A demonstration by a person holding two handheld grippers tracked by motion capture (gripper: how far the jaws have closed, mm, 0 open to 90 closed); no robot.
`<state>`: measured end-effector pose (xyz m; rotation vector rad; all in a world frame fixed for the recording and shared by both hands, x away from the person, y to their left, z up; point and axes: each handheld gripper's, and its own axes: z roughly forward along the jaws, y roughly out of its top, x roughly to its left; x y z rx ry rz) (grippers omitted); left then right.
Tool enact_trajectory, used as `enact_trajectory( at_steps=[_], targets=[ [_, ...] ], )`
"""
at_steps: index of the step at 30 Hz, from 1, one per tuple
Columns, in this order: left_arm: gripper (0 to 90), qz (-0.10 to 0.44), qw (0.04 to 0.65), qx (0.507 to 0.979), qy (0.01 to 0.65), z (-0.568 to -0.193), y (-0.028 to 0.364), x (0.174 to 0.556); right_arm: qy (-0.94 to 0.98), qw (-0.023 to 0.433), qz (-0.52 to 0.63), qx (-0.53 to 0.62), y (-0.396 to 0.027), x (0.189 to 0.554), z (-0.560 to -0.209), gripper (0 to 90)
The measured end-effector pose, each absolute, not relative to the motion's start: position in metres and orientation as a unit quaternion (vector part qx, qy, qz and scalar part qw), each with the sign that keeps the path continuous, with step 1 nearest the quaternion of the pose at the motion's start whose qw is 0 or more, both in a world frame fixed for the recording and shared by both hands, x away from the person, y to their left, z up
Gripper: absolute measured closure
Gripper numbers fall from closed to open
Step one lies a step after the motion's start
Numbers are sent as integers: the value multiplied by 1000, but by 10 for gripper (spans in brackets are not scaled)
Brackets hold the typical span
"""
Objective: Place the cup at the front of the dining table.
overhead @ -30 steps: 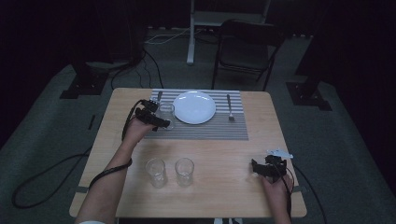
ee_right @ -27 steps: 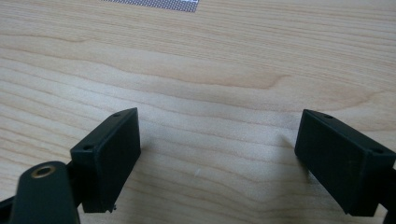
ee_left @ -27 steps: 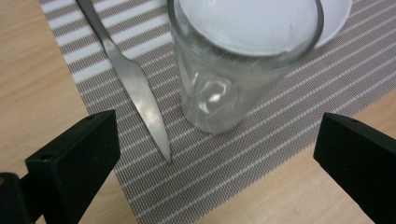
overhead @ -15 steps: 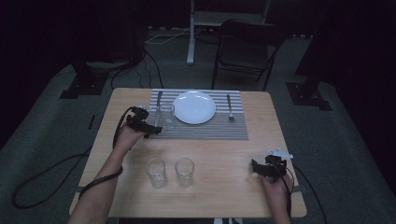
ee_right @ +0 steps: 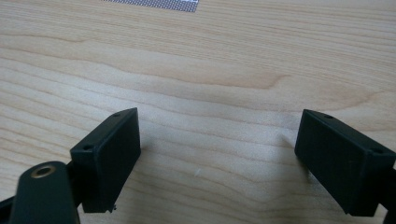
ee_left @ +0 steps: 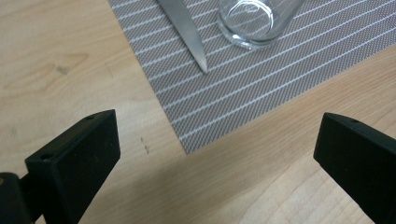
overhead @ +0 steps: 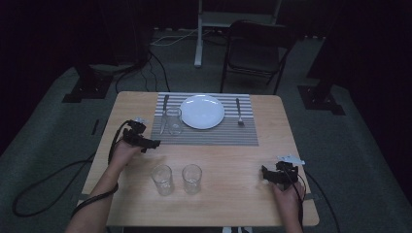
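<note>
A clear glass (overhead: pixel 173 121) stands on the left part of the striped placemat (overhead: pixel 209 137), beside a knife (overhead: pixel 164 110). My left gripper (overhead: pixel 150 143) hovers open over the bare wood just off the mat's near left corner, nothing between its jaws. In the left gripper view the glass base (ee_left: pixel 254 21) and the knife tip (ee_left: pixel 187 32) lie ahead on the placemat (ee_left: pixel 261 88). Two more glasses (overhead: pixel 162 179) (overhead: pixel 191 178) stand at the table's front middle. My right gripper (overhead: pixel 266 174) rests open near the front right, with bare wood (ee_right: pixel 210 93) between its jaws.
A white plate (overhead: pixel 202 111) sits mid-mat with a fork (overhead: pixel 238 112) to its right. The wooden table (overhead: pixel 243 160) has bare room between the mat and the front glasses. A chair (overhead: pixel 255 48) stands beyond the far edge. Cables trail on the floor at left.
My left gripper has drawn back from the glass on the mat, toward the near left, and now hangs over bare wood. The right gripper has not moved.
</note>
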<state>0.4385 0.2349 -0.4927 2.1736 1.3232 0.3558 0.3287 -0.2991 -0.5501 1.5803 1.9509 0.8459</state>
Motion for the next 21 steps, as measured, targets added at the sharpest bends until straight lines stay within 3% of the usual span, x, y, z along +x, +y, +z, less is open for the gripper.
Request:
enact_trajectory(
  at_steps=[21],
  targets=[
    [9, 175, 284, 778, 532, -520, 278, 389, 714, 244, 310, 579, -299, 329, -550, 140]
  ],
)
